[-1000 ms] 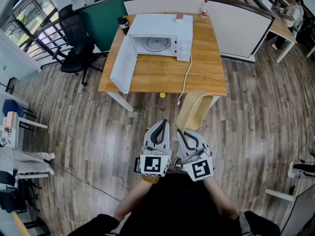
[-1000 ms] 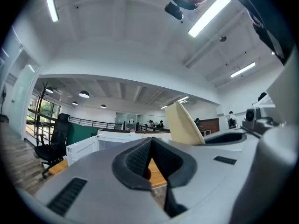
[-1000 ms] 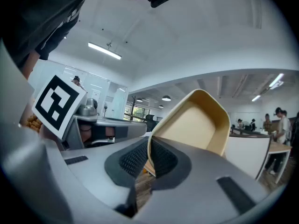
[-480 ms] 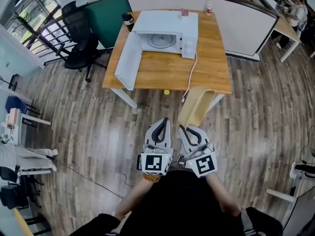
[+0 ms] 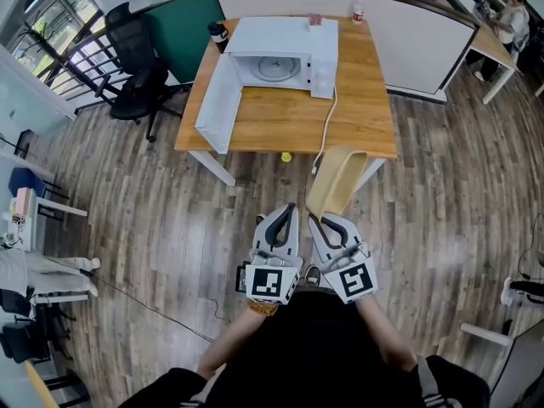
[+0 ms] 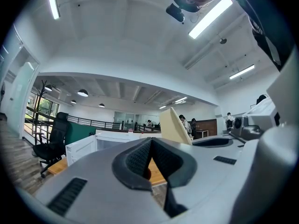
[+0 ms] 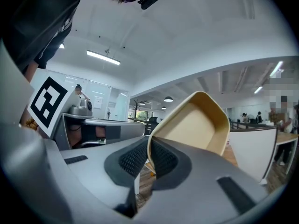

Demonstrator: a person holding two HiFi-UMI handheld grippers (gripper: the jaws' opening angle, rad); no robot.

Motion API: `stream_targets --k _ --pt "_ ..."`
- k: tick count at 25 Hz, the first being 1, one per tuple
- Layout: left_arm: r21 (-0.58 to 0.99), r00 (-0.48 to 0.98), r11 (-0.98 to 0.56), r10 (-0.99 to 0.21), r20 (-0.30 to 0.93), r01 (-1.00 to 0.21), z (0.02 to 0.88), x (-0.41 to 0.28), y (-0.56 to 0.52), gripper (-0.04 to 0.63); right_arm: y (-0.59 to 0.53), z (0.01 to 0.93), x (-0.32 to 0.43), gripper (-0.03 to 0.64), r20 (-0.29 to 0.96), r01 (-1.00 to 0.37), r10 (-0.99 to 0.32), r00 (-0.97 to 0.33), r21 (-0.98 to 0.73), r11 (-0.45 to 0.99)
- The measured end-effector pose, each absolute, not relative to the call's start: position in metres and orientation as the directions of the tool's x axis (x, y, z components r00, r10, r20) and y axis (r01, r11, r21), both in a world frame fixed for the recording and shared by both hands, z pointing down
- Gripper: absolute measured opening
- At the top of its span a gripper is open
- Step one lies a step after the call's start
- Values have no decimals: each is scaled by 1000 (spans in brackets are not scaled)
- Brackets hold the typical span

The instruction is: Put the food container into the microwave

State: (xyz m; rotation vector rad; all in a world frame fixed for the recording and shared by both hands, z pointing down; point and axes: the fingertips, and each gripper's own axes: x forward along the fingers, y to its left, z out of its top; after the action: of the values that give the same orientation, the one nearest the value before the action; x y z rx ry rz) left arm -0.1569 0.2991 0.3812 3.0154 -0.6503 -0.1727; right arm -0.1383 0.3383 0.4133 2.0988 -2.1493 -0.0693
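- While the person stands well back from it, the wooden table (image 5: 280,130) lies ahead, part of its top bare.
- microwave (image 5: 285,32): white, on the table; door (image 5: 214,100) swung wide to the left, cavity open.
- food container (image 5: 336,181): tan, tilted on edge, in the air short of the table, not yet inside.
- right gripper (image 7: 149,155): jaws clamped on the container's rim.
- left gripper (image 6: 150,146): jaws together, nothing between them, just beside the right.
- step, as judged: carrying toward the oven. The next move likely calls for closing in, levelling the container and passing it through the opening, clear of the door.
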Motion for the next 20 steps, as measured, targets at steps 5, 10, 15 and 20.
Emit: stream_targets --k 5,10,15,20 --pt "64 909 -914 -404 -101 -399 379 -153 307 20 344 412 -133 25 59 -993 -998 -12 120 19" --pt "59 909 -914 -406 -94 -402 383 -152 315 20 354 420 -132 25 61 -993 -998 -12 114 19" --pt "75 921 -924 -380 -80 -375 388 -144 331 20 365 426 -119 25 71 -996 -997 20 91 -14" --pt "70 937 -939 -341 -70 -337 391 -133 344 20 375 428 -98 26 55 -994 -995 78 82 -73"
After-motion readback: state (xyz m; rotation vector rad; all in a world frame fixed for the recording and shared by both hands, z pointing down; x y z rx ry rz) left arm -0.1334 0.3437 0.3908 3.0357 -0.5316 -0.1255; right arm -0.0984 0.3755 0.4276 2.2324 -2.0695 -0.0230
